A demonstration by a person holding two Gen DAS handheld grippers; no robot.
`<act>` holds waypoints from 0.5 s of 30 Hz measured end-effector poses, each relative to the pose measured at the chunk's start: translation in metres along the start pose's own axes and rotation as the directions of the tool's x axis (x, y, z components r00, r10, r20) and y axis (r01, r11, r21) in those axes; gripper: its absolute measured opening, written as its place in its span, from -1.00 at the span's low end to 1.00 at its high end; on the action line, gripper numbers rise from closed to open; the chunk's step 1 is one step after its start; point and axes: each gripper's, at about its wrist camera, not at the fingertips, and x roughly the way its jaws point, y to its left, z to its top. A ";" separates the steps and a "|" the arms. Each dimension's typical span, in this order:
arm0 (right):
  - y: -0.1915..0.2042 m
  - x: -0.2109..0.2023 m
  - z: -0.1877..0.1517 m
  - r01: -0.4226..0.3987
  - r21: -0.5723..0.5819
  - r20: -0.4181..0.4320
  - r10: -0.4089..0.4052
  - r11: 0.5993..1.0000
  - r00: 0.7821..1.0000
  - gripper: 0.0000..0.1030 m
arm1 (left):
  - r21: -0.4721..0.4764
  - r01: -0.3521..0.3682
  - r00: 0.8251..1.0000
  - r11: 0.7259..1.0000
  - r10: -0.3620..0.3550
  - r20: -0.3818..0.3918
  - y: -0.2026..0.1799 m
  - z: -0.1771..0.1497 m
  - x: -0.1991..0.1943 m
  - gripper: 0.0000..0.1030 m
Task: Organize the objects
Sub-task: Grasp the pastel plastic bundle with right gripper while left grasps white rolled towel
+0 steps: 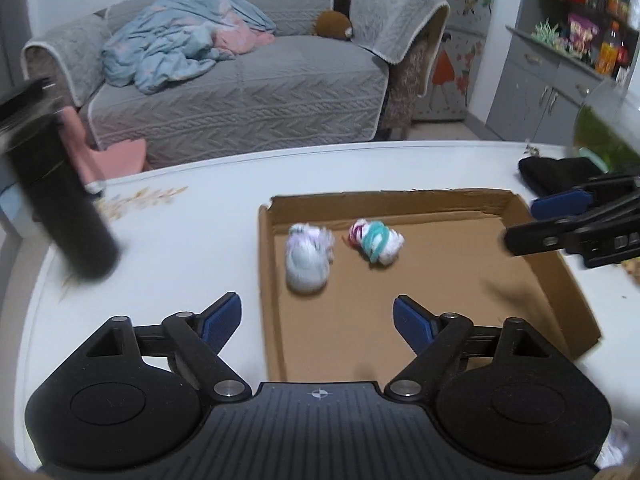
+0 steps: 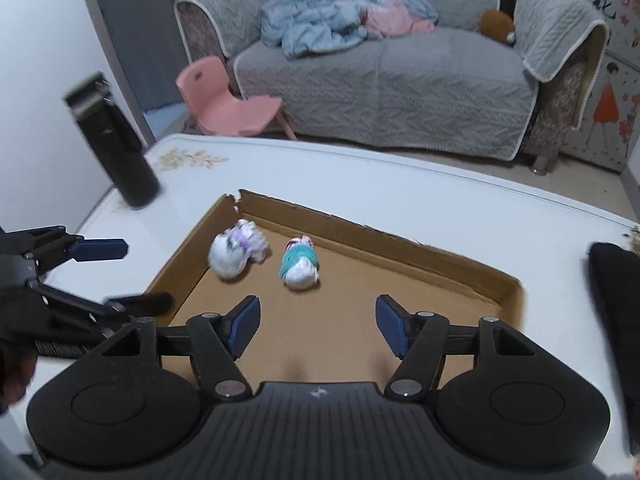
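Tray [image 1: 460, 206] low-walled, two sock balls [image 1: 306, 260] near far wall; left tool [image 1: 318, 318], right tool [image 2: 318, 320] spread, empty.

Soft, even indoor light with no glare. Faint shadows fall on the cardboard tray [image 1: 460, 320] just ahead of the tongs. Motion blur smears the two cloth bundles [image 1: 306, 258] and the black bottle [image 1: 60, 200] far left. Fisheye bending curves the table edge [image 2: 400, 160] beyond.

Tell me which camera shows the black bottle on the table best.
The right wrist view: the black bottle shows whole, cap to base, fairly sharp. In the left wrist view the same bottle is motion-blurred at the picture's left edge.
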 end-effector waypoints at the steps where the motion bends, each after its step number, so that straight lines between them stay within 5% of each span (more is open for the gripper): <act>1: -0.001 -0.011 -0.006 0.000 -0.007 0.014 0.000 1.000 1.000 0.23 | -0.002 -0.002 1.000 1.000 0.002 0.006 0.001 -0.006 -0.010 0.80; 8: 0.010 -0.072 -0.076 0.003 -0.073 0.101 0.004 0.997 0.995 0.62 | -0.046 0.017 0.999 0.999 -0.015 0.034 0.006 -0.070 -0.069 0.94; 15: 0.009 -0.090 -0.168 0.045 -0.057 0.078 -0.040 0.997 0.996 0.58 | -0.115 0.056 0.997 0.992 -0.060 -0.037 0.001 -0.137 -0.073 0.95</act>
